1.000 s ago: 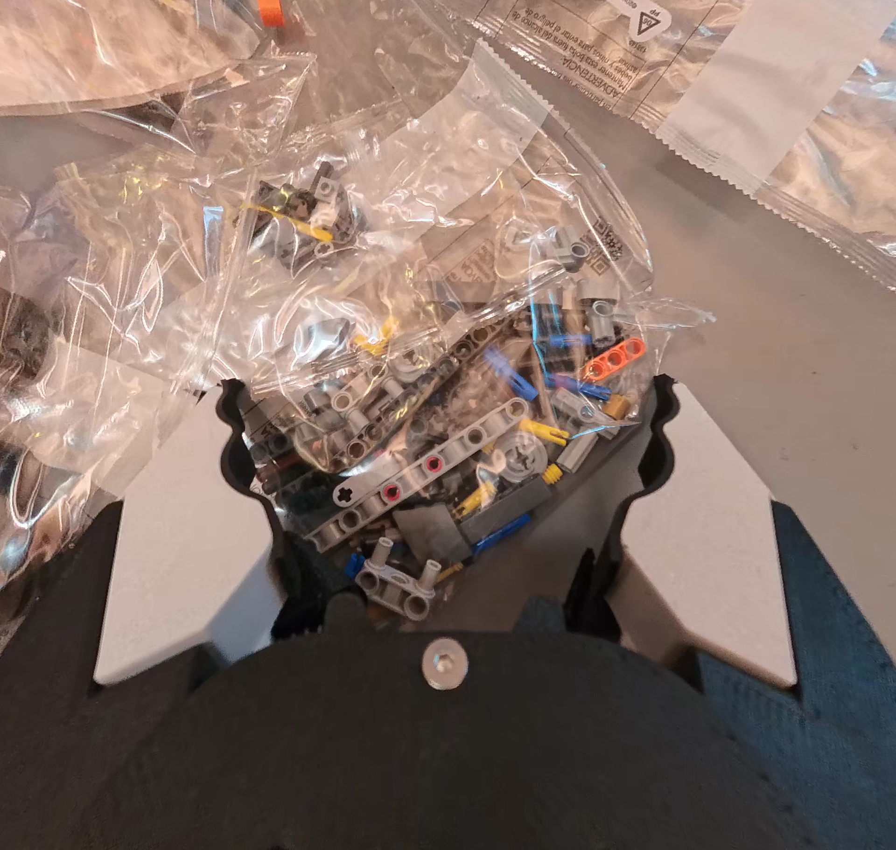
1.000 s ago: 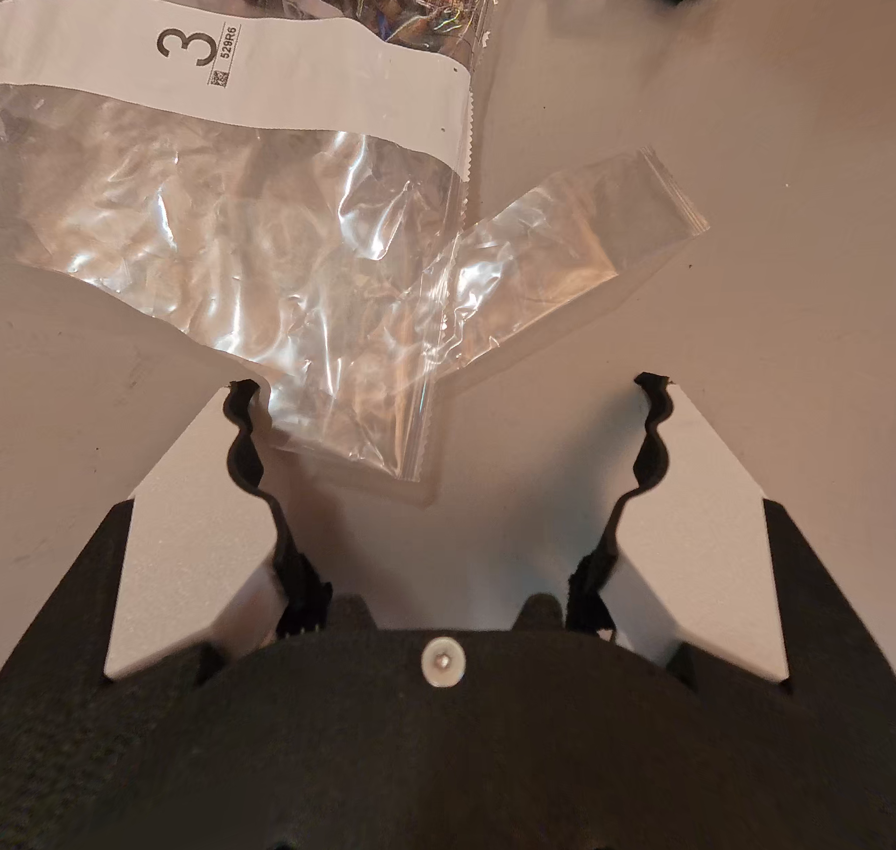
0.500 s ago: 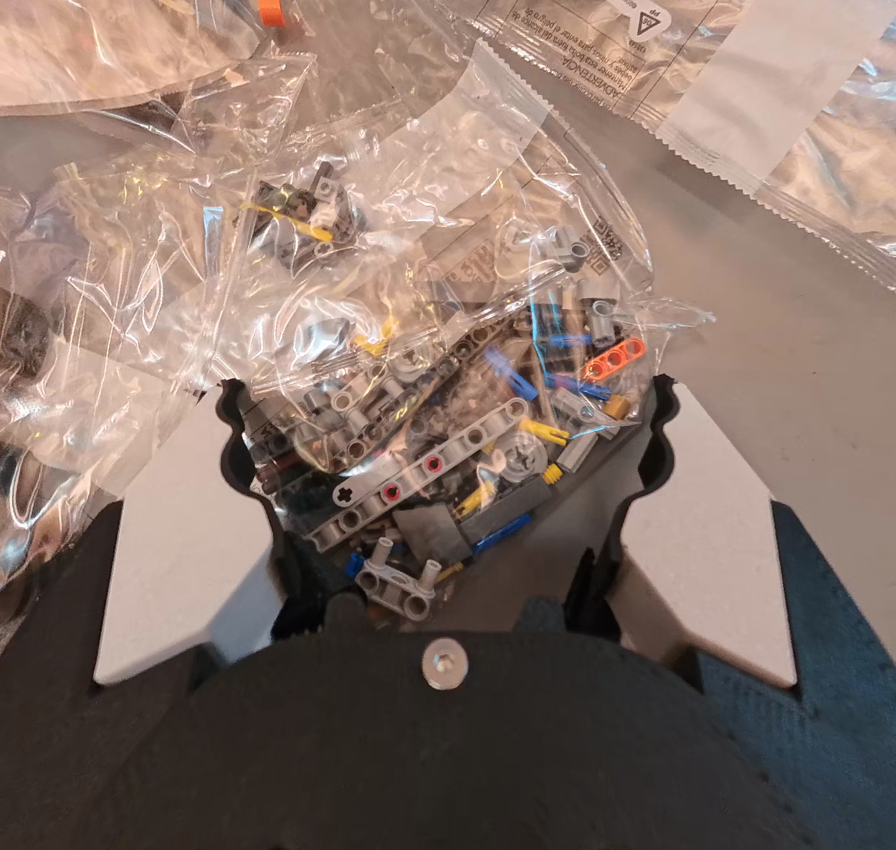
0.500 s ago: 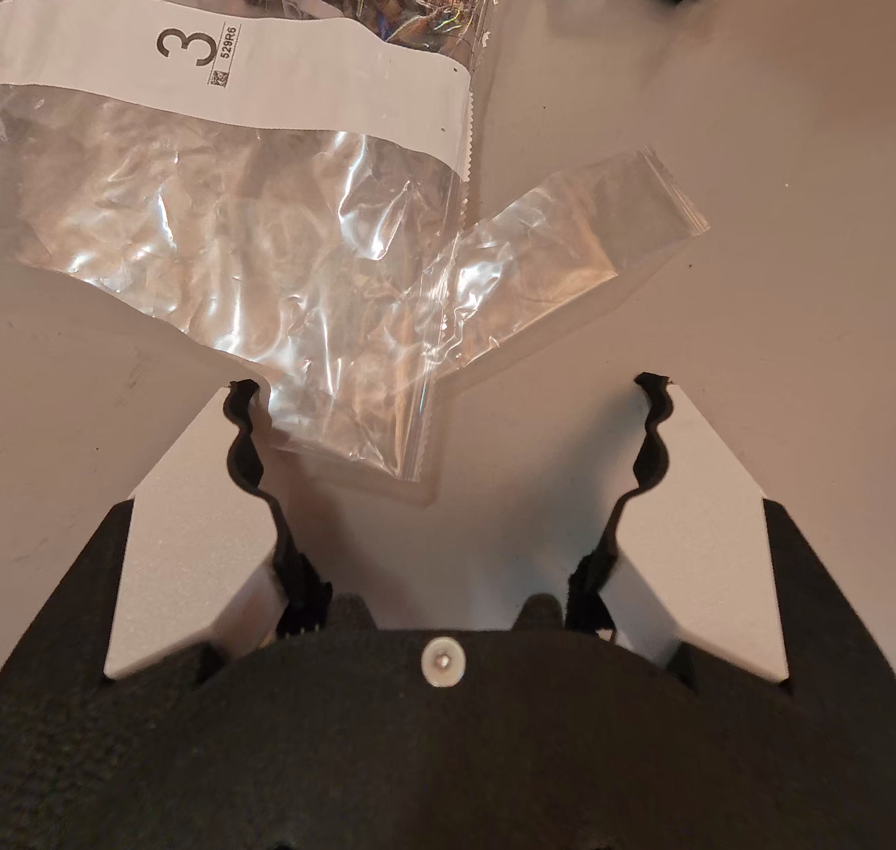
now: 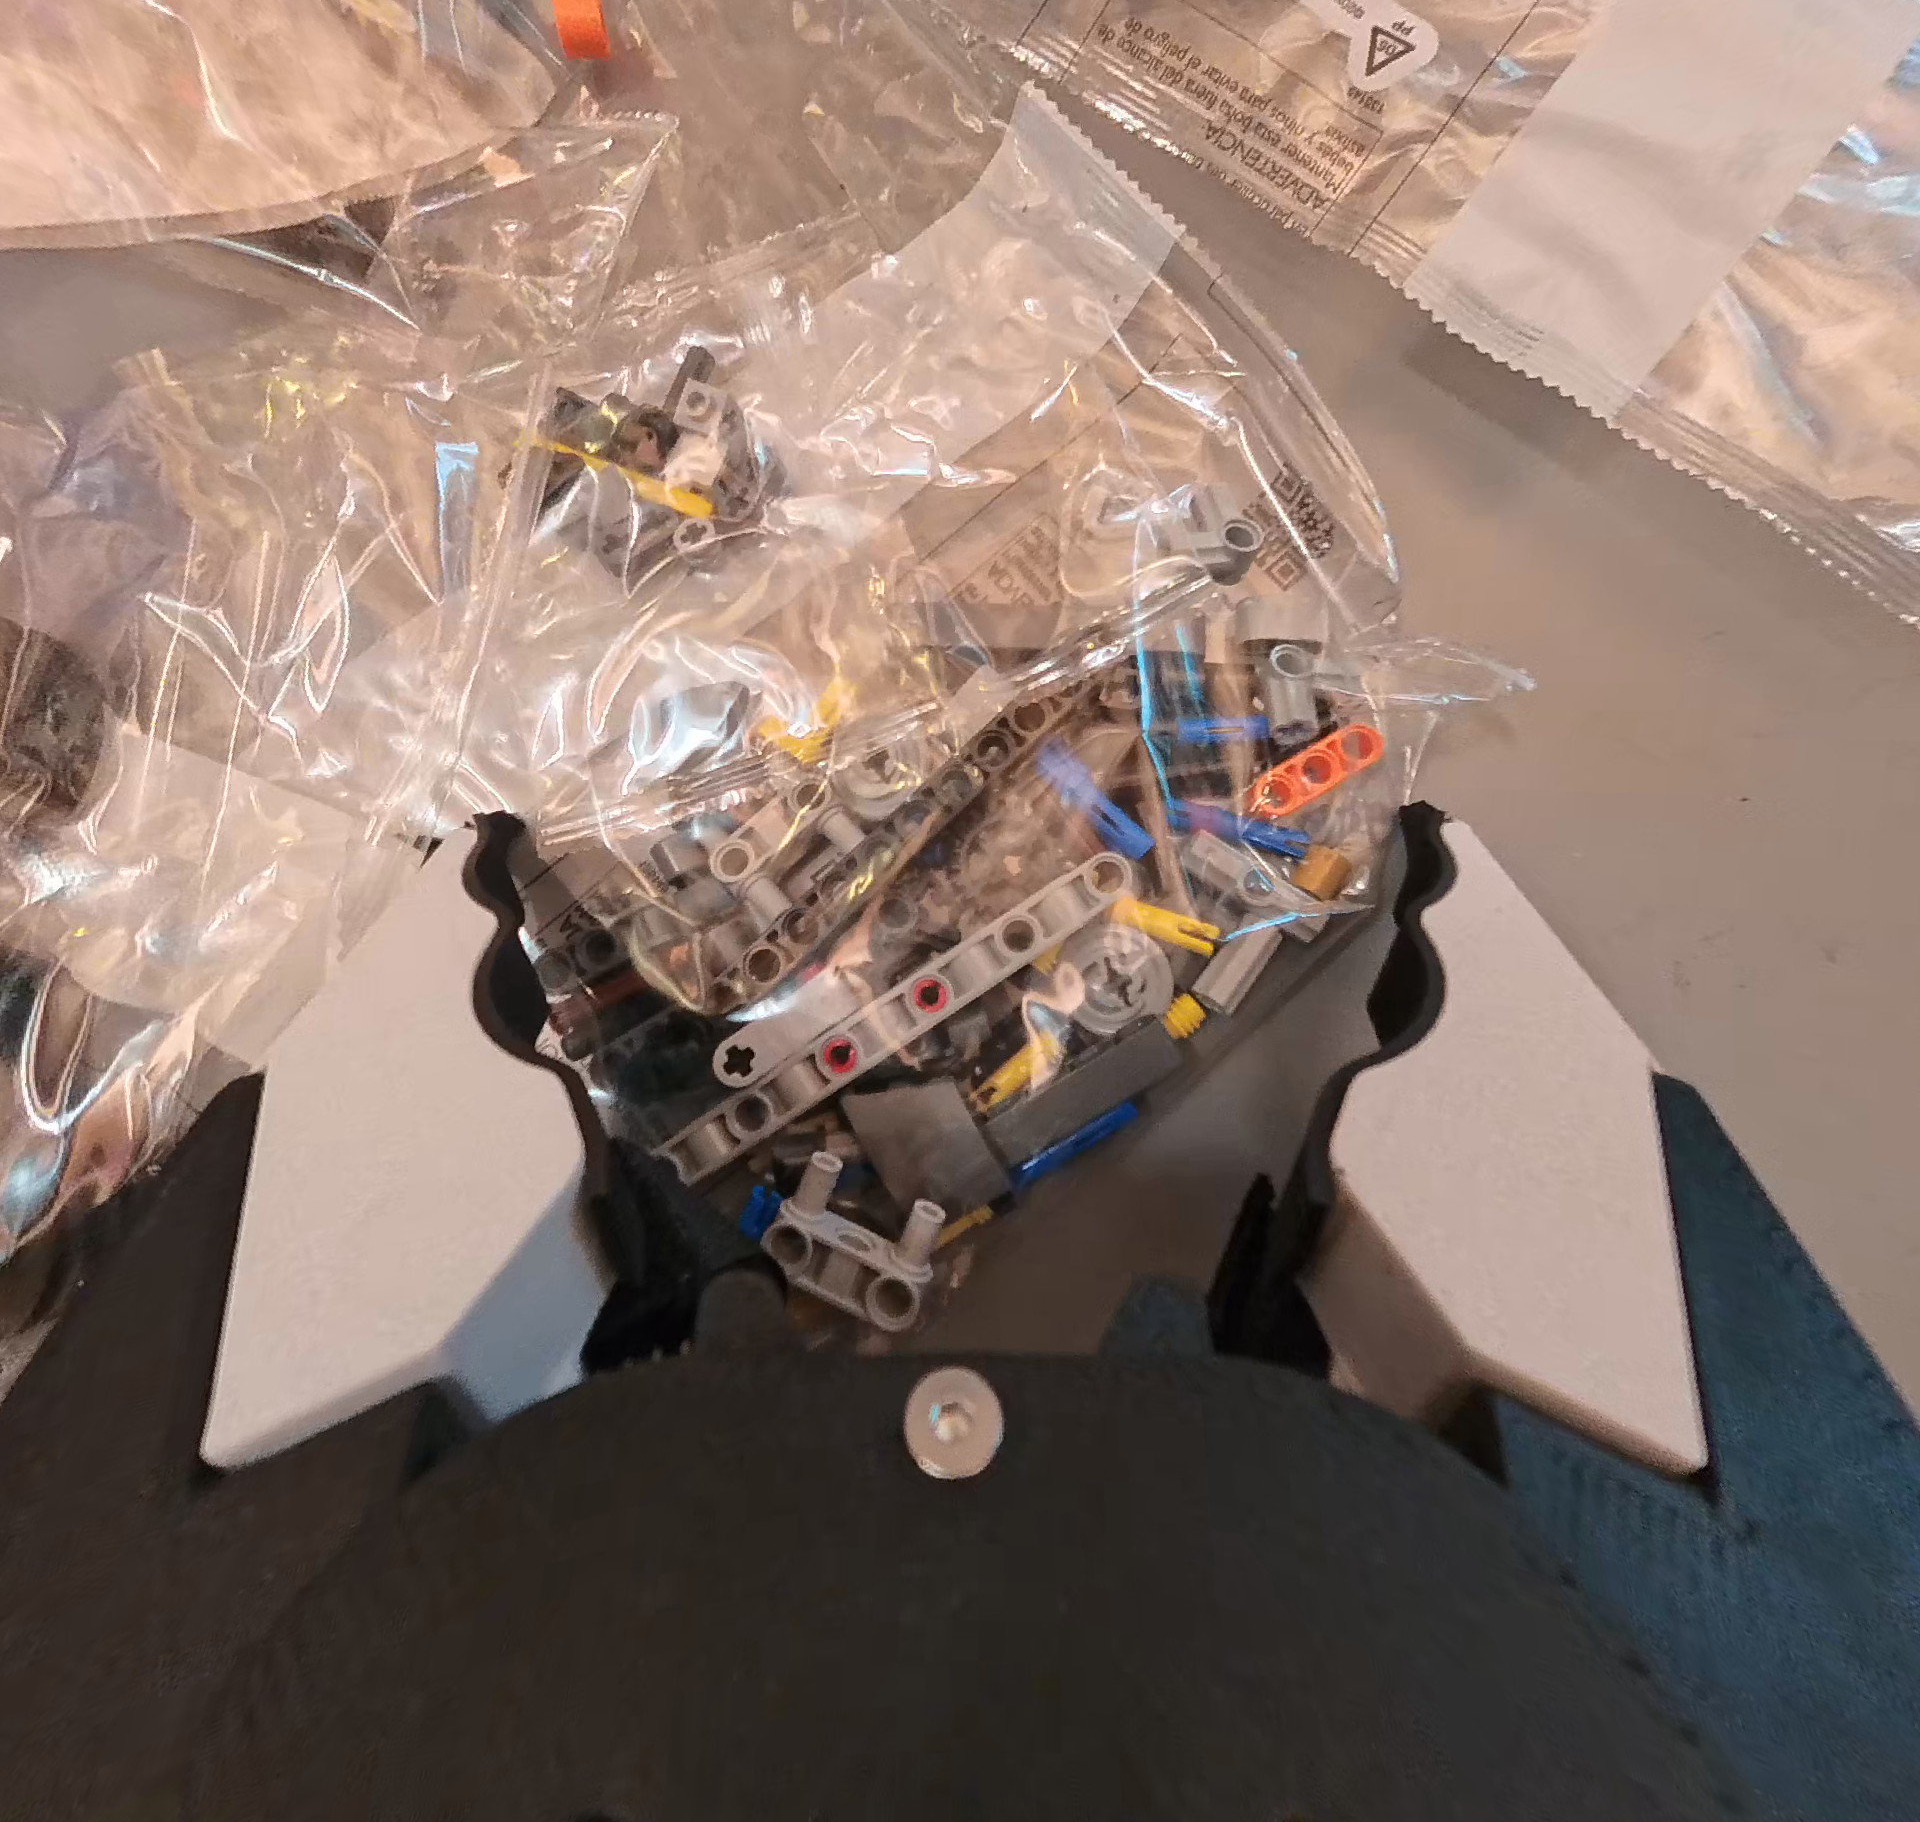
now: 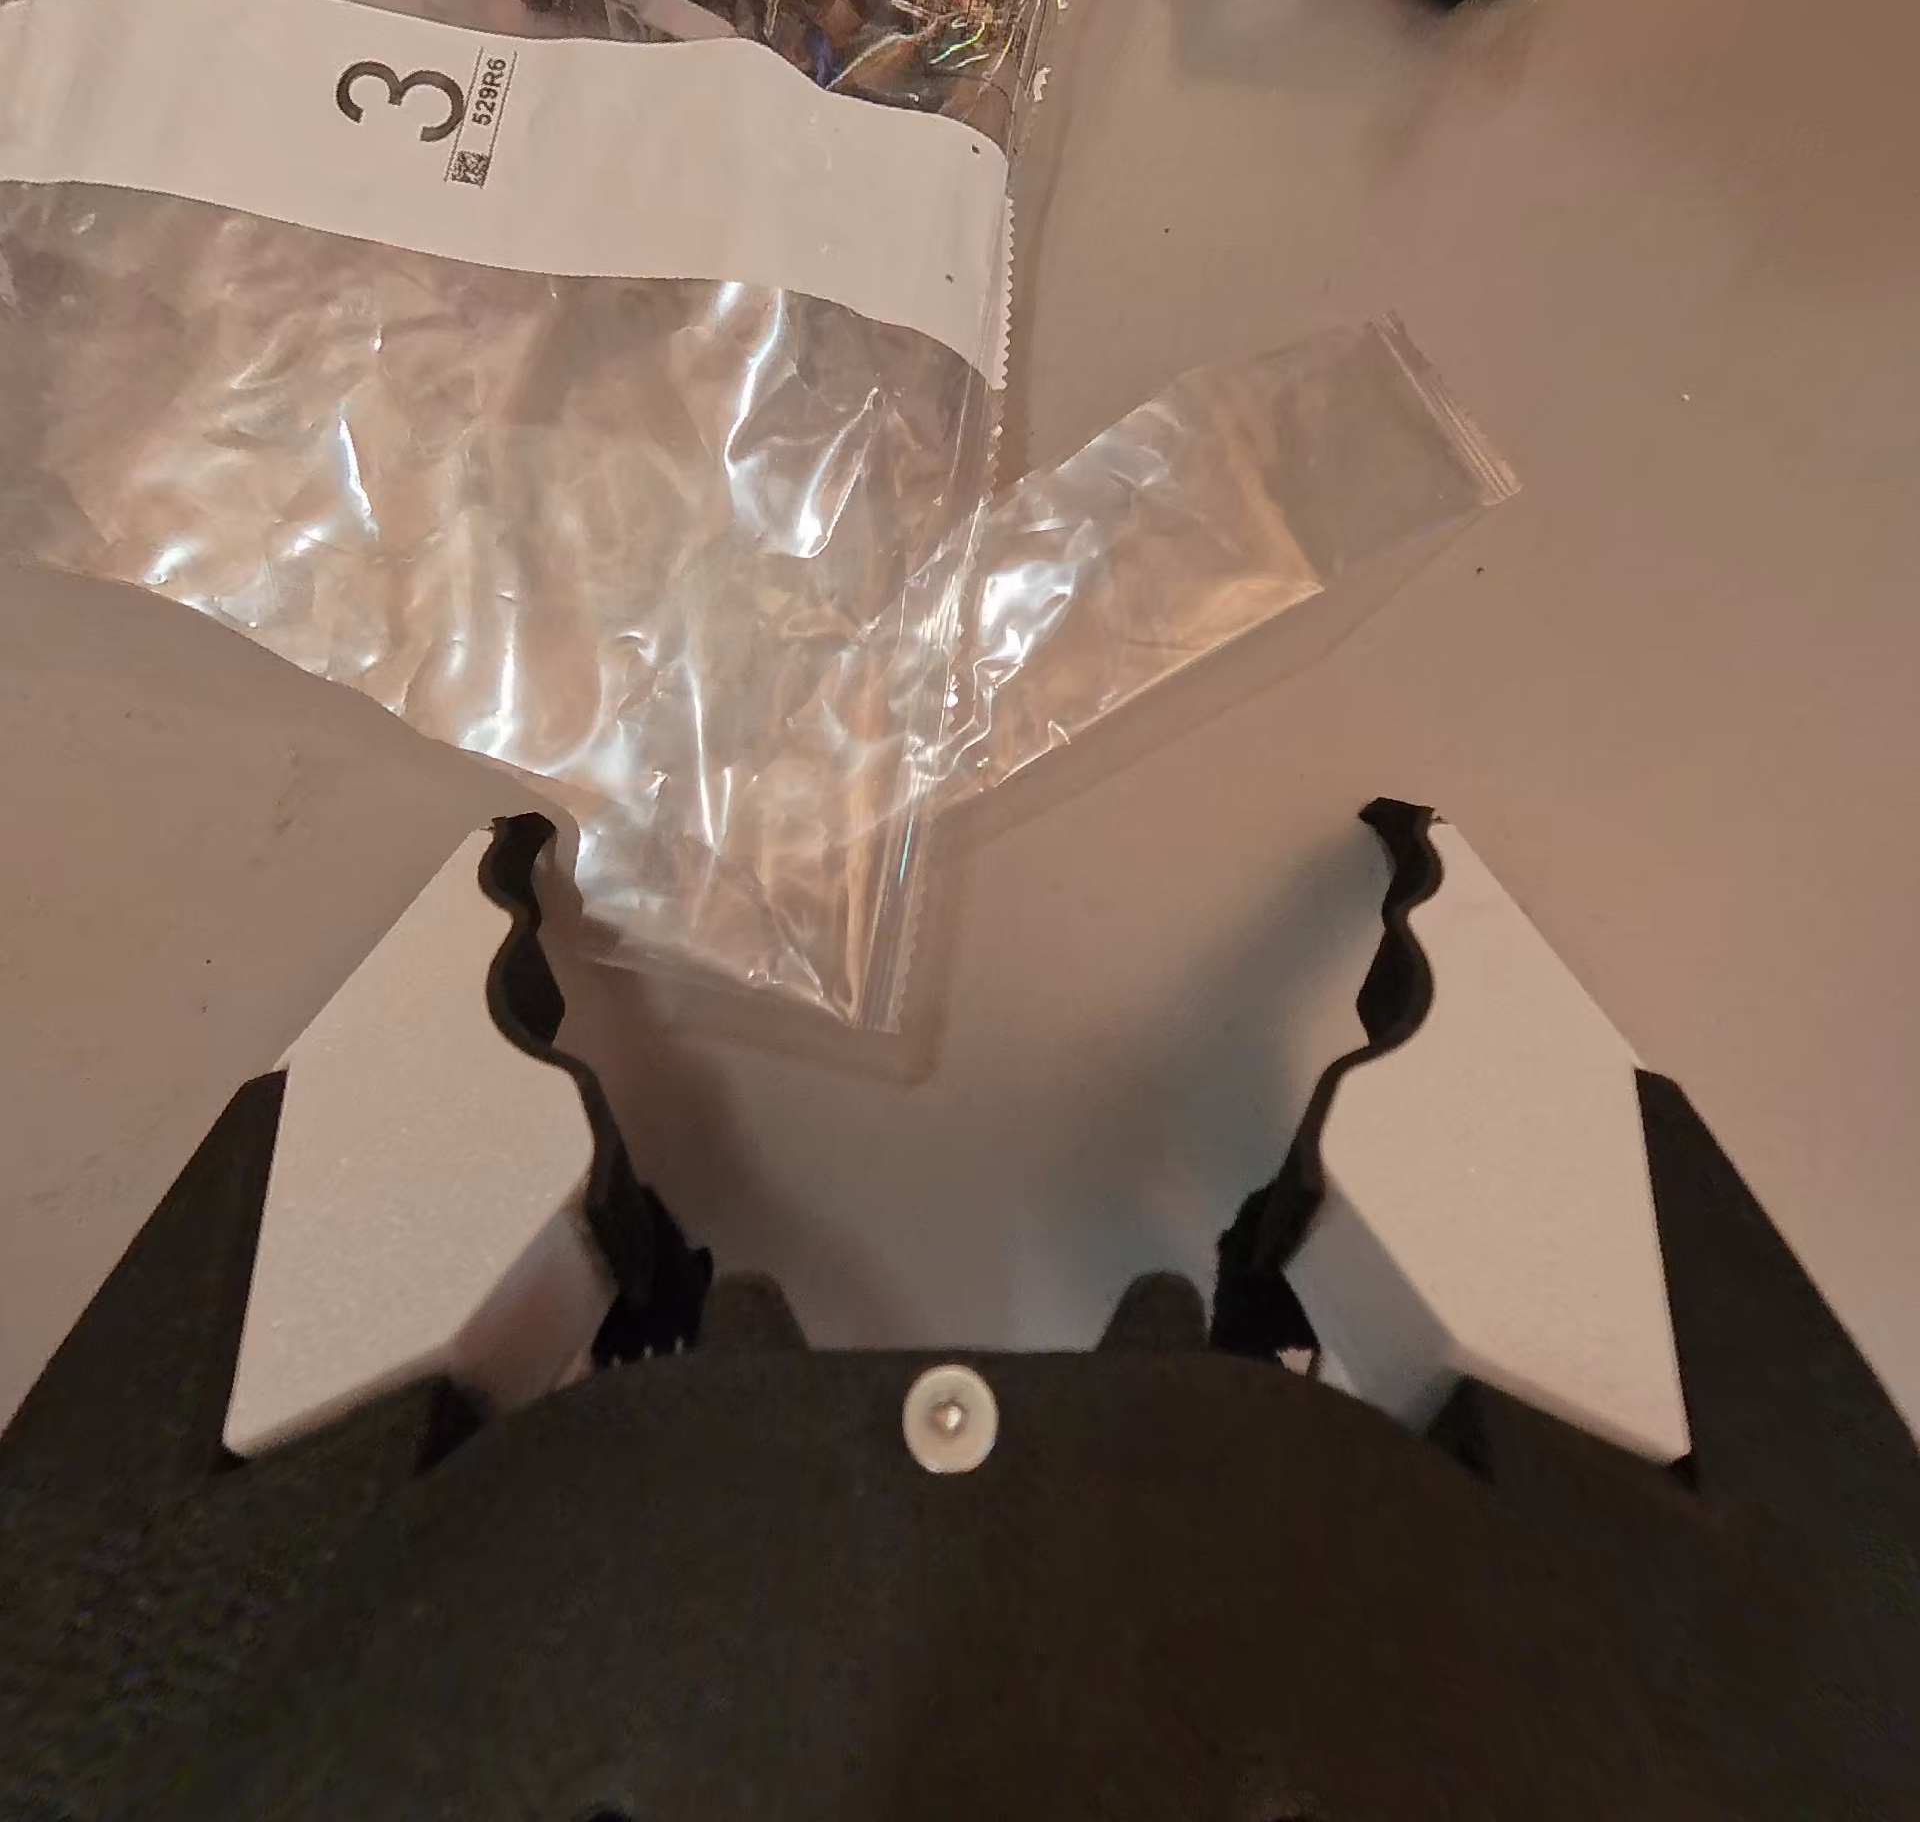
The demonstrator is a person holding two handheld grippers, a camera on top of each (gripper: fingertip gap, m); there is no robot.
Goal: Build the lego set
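The left tongs gape wide over a clear bag of lego pieces on the counter, gripping nothing. The right tongs also gape wide, empty, with an empty clear bag at 11 o'clock.

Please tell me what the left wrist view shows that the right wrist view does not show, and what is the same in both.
Only the left wrist view: the left gripper, open, around a clear bag of small parts with an orange beam.

Only the right wrist view: the right gripper, open, an empty small clear bag and a bag with a white band.

Both: the grey table.
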